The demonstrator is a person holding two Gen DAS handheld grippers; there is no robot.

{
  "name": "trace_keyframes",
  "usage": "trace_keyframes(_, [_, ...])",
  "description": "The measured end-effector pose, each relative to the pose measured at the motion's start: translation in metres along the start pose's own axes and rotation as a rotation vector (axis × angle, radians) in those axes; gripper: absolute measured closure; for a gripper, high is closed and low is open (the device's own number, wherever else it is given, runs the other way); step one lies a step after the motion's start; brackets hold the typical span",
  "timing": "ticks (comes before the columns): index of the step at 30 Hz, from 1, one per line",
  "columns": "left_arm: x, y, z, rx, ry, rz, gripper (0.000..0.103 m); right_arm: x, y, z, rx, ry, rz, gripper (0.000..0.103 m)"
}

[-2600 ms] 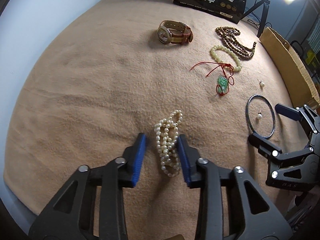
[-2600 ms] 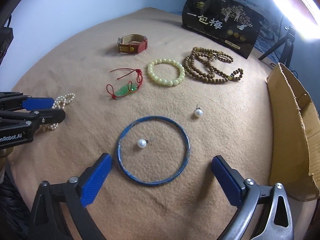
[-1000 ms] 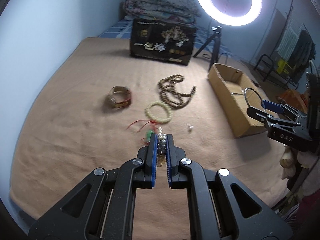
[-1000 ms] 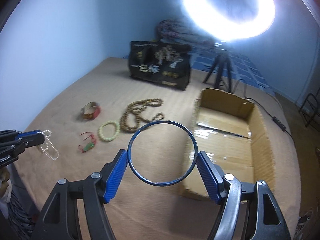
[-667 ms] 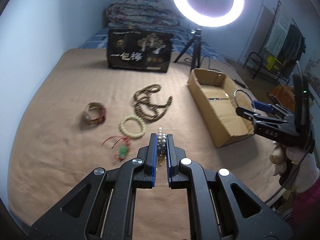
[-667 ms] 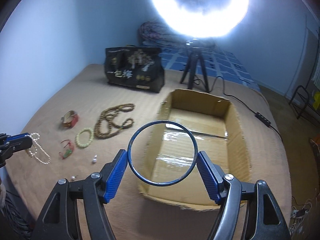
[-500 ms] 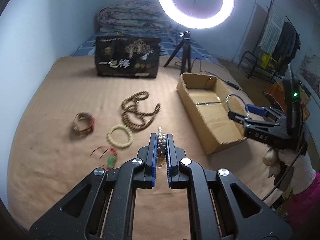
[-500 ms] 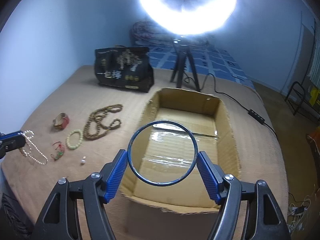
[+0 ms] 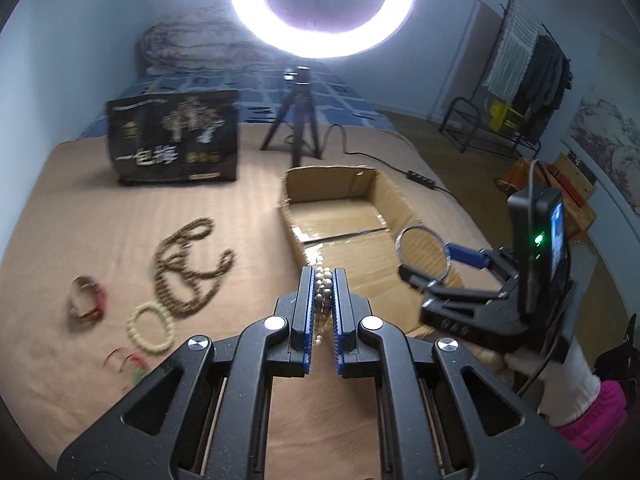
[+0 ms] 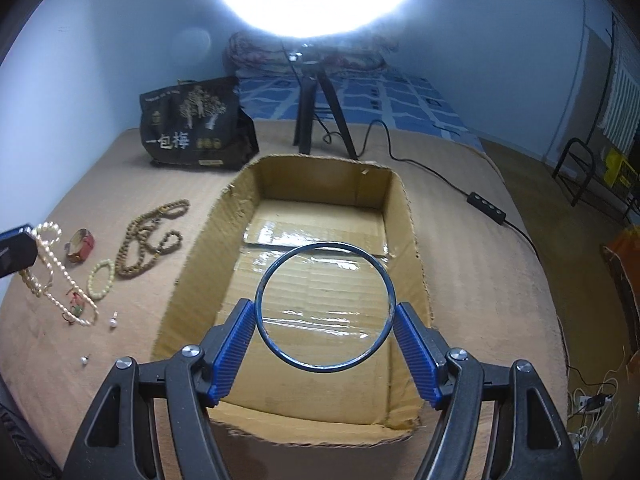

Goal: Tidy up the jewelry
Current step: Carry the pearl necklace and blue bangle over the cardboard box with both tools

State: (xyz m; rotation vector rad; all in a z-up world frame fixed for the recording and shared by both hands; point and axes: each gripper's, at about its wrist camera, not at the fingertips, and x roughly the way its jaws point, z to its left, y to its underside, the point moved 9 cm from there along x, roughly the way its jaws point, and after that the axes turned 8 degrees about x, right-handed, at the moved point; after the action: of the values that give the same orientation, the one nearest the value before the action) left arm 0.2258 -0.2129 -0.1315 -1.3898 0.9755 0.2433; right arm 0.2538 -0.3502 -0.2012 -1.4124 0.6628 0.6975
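Right gripper [image 10: 324,344] clamps blue bangle [image 10: 323,306] above cardboard box [image 10: 404,216]; left gripper [image 9: 323,312] pinches pearl necklace [image 9: 322,280].

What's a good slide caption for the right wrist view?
Right gripper holds a blue bangle over the open cardboard box; other jewelry still lies on the tan blanket.

one cardboard box [image 10: 404,216], one blue bangle [image 10: 323,306], one pearl necklace [image 10: 60,272], one wooden bead strand [image 10: 150,240], one pale bead bracelet [image 10: 101,278], one watch [image 10: 80,244], one green pendant [image 10: 76,306], two loose pearl earrings [image 10: 113,322], one black bag [image 10: 188,132], one ring light [image 9: 320,4]
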Motion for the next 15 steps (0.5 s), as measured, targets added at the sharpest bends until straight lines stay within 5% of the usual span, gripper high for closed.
trace_keyframes(15, [0.074, -0.003, -0.028, 0.022, 0.07, 0.082, 0.097, 0.023, 0.015, -0.017, 0.022, -0.012, 0.074, 0.03])
